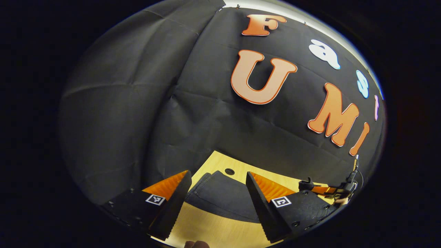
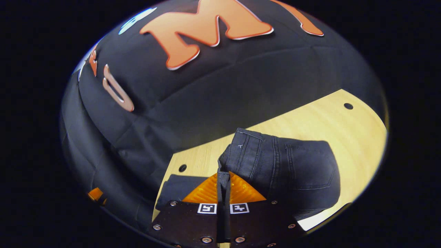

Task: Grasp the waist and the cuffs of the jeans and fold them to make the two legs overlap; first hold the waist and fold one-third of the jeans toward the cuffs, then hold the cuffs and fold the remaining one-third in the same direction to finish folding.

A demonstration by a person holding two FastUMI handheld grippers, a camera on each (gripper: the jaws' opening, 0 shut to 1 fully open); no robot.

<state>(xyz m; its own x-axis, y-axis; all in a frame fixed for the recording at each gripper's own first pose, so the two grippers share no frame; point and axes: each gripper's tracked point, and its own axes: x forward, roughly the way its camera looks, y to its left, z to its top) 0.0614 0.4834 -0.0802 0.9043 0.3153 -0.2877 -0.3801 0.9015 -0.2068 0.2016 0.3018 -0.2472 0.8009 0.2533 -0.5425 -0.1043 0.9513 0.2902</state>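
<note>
Jeans [image 2: 286, 168] lie on the desk [image 2: 344, 131] in the right gripper view, dark and bunched, with the waist part lifted up toward the camera. The right gripper [image 2: 223, 175] has its two fingers pressed together on a thin edge of the waist, so the cloth is pinched between them. Behind the fingers, more dark denim lies flat on the desk, near a small round hole [image 2: 182, 168] in the wood. Another hole [image 2: 348, 106] is far from the jeans, near the desk's far edge.

In the left gripper view, the left gripper [image 1: 215, 182] hangs above the desk [image 1: 213, 227] with its fingers wide apart and nothing between them. Between the two fingers, farther away, a flat dark part of the jeans [image 1: 220, 198] rests on the wood, just beside a hole [image 1: 229, 171]. I cannot tell which end of the jeans this part is. At the right side of this view the other gripper [image 1: 327, 189] is seen, well apart from the left one, low over the desk. The booth wall [image 1: 137, 103] stands behind the desk.
</note>
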